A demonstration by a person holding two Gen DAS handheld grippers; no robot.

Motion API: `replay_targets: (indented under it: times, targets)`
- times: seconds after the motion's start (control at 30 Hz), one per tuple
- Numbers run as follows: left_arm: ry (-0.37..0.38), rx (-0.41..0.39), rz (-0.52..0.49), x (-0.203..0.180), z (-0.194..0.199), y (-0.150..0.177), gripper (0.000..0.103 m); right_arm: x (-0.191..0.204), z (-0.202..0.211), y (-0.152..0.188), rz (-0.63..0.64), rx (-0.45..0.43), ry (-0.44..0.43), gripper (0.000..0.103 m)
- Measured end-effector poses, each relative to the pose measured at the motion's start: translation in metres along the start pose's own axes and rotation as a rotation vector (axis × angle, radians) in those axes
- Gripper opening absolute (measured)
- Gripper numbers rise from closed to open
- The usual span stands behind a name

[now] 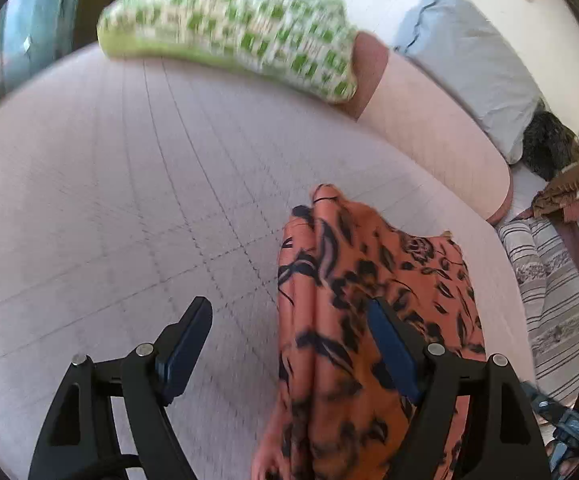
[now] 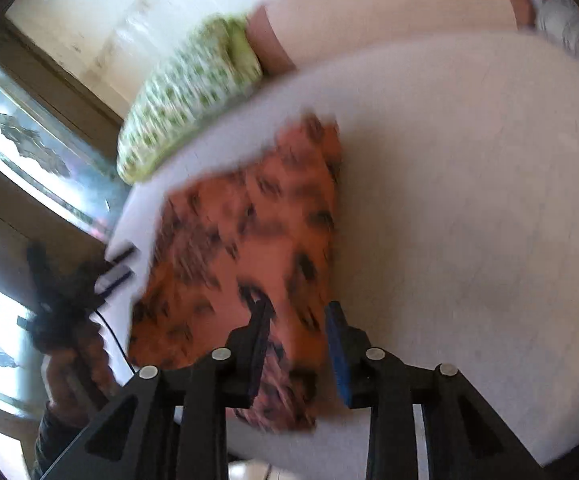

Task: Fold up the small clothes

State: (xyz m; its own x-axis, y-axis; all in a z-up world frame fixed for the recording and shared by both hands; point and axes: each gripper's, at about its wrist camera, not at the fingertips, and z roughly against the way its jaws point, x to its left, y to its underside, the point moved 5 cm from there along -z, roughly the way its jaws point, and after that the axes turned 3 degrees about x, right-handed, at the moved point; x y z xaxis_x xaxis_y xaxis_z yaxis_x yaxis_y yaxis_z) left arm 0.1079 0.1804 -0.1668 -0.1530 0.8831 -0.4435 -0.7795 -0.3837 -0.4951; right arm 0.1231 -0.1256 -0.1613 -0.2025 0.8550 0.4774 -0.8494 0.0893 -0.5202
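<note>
An orange garment with a black floral print [image 1: 369, 320] lies folded in a long strip on the pale pink bed [image 1: 129, 200]. My left gripper [image 1: 289, 316] is open above the garment's left edge, with one finger over the cloth and the other over bare bed. In the right wrist view the same garment [image 2: 249, 240] lies blurred on the bed [image 2: 469, 200]. My right gripper [image 2: 299, 316] is open, its jaws standing on either side of the garment's near end without closing on it.
A green-and-white checked pillow [image 1: 229, 28] lies at the head of the bed, with a pink bolster [image 1: 429, 128] and a grey-blue pillow [image 1: 469, 60] beside it. Striped bedding [image 1: 549, 300] and dark clothes [image 1: 561, 168] lie at the right. The left gripper [image 2: 89, 280] shows at the bed's edge.
</note>
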Motion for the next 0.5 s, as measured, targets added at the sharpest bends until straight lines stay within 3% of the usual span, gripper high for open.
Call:
replay_targets:
  times: [0.07,0.17,0.23,0.3,0.37,0.4,0.47,0.5]
  targets:
    - [0.035,0.04,0.006,0.0,-0.018,-0.013,0.08,0.02,-0.003,-0.014,0.052,-0.019,-0.061,0.036]
    - [0.104,0.055,-0.004,-0.006,-0.036,-0.033,0.077,0.04,-0.029,-0.025,0.107,0.036,-0.137,0.038]
    - [0.16,0.122,-0.006,-0.01,-0.055,-0.039,0.049,0.039,-0.052,-0.018,0.127,0.114,-0.141,0.038]
    - [0.18,0.178,-0.011,-0.011,-0.07,-0.043,0.043,0.03,-0.073,-0.006,0.099,0.178,-0.126,0.039]
    - [0.204,0.174,-0.033,-0.016,-0.068,-0.047,0.034,0.026,-0.073,-0.003,0.089,0.148,-0.152,0.039]
    - [0.221,0.156,-0.051,-0.02,-0.062,-0.051,0.027,0.025,-0.07,-0.002,0.095,0.144,-0.161,0.04]
    - [0.282,0.09,-0.108,-0.027,-0.052,-0.056,0.024,0.024,-0.069,-0.001,0.103,0.147,-0.174,0.04]
    - [0.233,0.131,-0.105,-0.018,-0.066,-0.052,0.024,0.023,-0.07,0.0,0.1,0.148,-0.181,0.04]
